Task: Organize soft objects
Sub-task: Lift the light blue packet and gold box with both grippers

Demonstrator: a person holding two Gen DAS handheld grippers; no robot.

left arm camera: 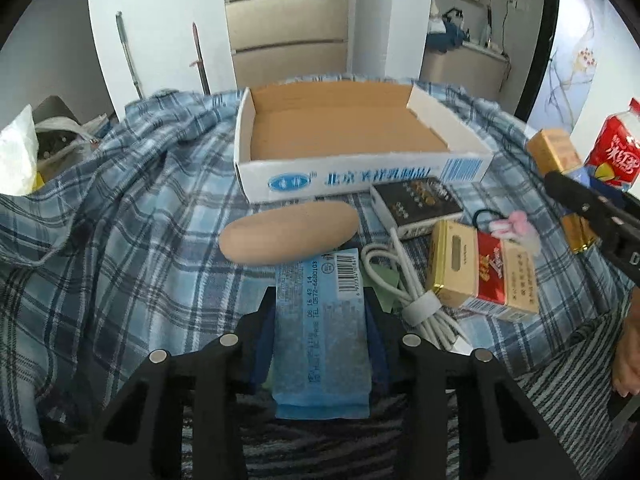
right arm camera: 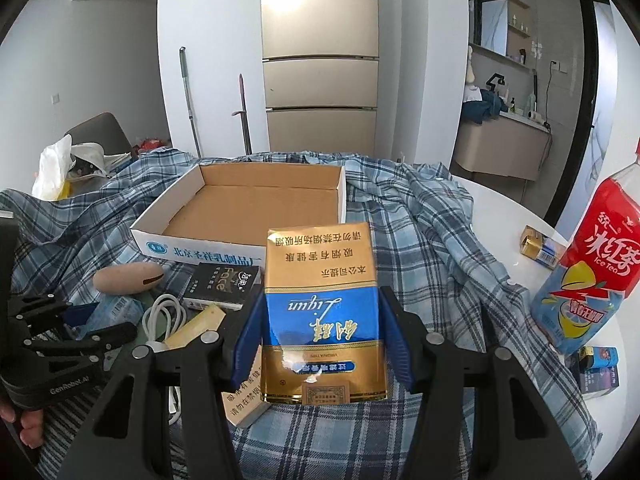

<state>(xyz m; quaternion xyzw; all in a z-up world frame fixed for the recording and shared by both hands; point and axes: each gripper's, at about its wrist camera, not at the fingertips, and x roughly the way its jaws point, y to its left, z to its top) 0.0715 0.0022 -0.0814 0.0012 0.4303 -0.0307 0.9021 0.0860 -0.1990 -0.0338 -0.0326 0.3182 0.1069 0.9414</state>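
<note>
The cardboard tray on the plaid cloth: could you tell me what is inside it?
Nothing shows inside the cardboard tray: both views show only its bare brown floor. Its near wall hides a thin strip of floor just behind it.

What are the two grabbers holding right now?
Left gripper: closed on a light blue tissue pack.
Right gripper: closed on a gold and blue cigarette pack.

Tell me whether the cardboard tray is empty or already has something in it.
Empty. Both wrist views show the tray's bare brown floor with nothing inside; the tissue pack and cigarette pack sit outside it, in the grippers.
</note>
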